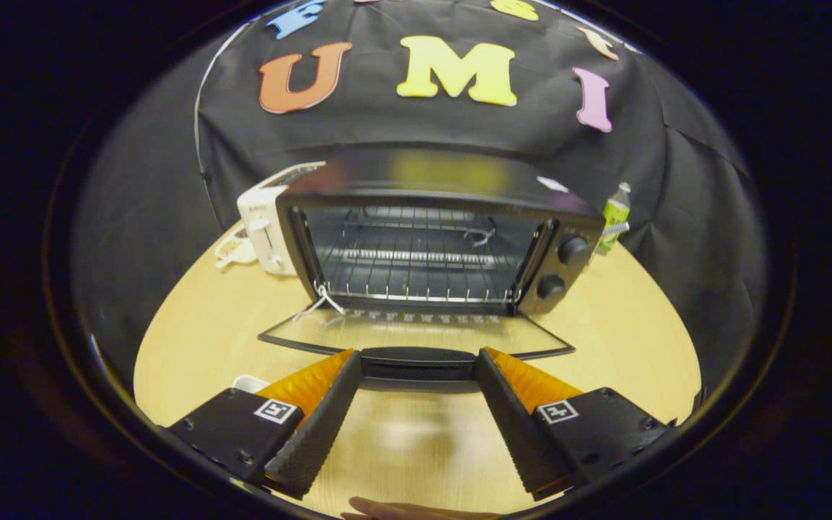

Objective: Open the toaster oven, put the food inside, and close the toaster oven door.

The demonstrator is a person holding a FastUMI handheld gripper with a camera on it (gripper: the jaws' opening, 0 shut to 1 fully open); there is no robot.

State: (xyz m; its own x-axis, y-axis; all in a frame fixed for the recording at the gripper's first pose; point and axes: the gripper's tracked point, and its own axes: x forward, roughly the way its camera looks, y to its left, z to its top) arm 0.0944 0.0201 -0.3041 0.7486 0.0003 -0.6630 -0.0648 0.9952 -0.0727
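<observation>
While the toaster oven (430,245) sits in the middle of the gripper view on the wooden table (625,325), its glass door (416,334) lies folded flat toward the camera, and the gripper (417,375) is spread wide with its fingertips at either end of the door handle (417,363), not squeezing it. That handle looks like the sensible hold: a stiff, likely smooth bar on a hinged, fairly light but breakable pane. No food is visible to judge.

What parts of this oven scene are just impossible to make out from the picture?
- Gripper view: the food is not to be made out.
- Handle ends: covered by the fingers; the open gripper may or may not touch it.
- White toaster: partly behind the toaster oven.
- Bottle: too small to identify its contents.
</observation>
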